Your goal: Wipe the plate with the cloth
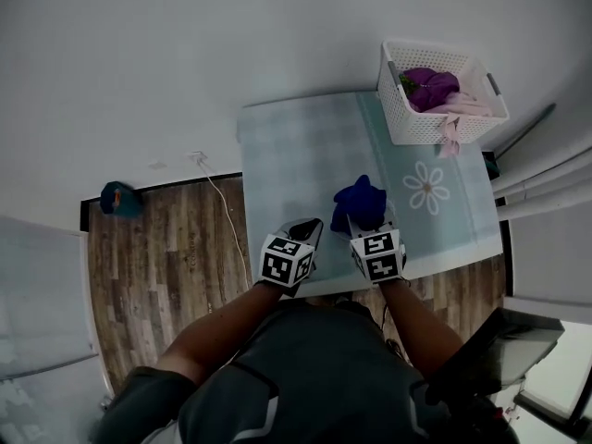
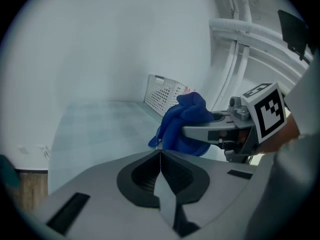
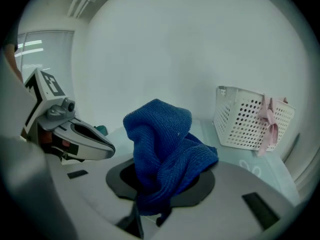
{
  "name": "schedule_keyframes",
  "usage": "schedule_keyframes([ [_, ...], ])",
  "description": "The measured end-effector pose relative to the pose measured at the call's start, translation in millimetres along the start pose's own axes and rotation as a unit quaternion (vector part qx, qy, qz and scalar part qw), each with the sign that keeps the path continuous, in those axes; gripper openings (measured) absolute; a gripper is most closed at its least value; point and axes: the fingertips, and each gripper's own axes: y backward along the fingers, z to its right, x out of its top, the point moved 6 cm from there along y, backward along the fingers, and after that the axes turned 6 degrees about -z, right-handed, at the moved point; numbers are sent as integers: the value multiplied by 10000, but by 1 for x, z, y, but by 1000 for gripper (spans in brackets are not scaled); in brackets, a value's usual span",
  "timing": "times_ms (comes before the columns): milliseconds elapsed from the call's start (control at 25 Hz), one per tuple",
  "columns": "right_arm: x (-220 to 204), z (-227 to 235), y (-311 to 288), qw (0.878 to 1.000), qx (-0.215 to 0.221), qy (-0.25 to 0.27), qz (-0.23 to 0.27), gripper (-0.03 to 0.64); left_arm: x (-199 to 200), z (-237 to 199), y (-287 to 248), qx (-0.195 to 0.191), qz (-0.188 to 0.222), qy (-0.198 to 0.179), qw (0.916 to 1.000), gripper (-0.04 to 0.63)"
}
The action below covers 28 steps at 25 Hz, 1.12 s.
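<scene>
Blue, knitted-looking and bunching into a soft peak: gripping the cloth [image 3: 162, 144] that way with the right tongs [image 1: 357, 222], clenching on its lower folds, the rest spilling up and over the jaws. Holding it over the near part of the worktop [image 1: 296, 155], close to the front edge; not showing whether it is touching the surface. Holding the left tongs [image 2: 160, 153] just beside it on the left, clenched on nothing, tips meeting in a thin line, pointing out across the worktop's pale checked cover. Showing a white daisy print [image 1: 427, 188] on that cover just right of the cloth. Carrying a white perforated basket [image 1: 421, 128] at the far right corner of the worktop, well apart from the cloth, with a purple fabric bundle [image 1: 430, 86] lying inside and a pink fabric [image 1: 453, 132] draping over its near rim. Backing onto a plain white wall [image 1: 185, 54]. Looking past the worktop's left edge onto wood-plank floor [image 1: 166, 266], with a thin white cable [image 1: 225, 215] trailing along it beside the worktop and a small teal object [image 1: 120, 199] lying by the wall, too small to identify. Reaching in from the bottom of the head view with two forearms [image 1: 231, 317], above a dark grey shirt [image 1: 324, 377].
</scene>
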Motion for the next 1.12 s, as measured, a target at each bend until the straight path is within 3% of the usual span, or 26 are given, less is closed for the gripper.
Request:
schedule_keyframes([
  [120, -6, -2, -17, 9982, 116, 556, -173, 121, -3, 3, -9, 79, -95, -38, 9999, 11],
  [280, -17, -8, -36, 9949, 470, 807, -374, 121, -10, 4, -17, 196, -294, -31, 9994, 11],
  [480, -33, -9, -52, 9848, 535, 1543, -591, 120, -10, 6, -24, 213, -348, 47, 9992, 11],
  [840, -43, 24, -47, 9903, 537, 1077, -692, 121, -5, 7, -29, 433, -273, 53, 9987, 11],
  [1120, -49, 56, -36, 9936, 180, 732, -838, 121, -6, 1, -30, 500, -255, 254, 9981, 11],
])
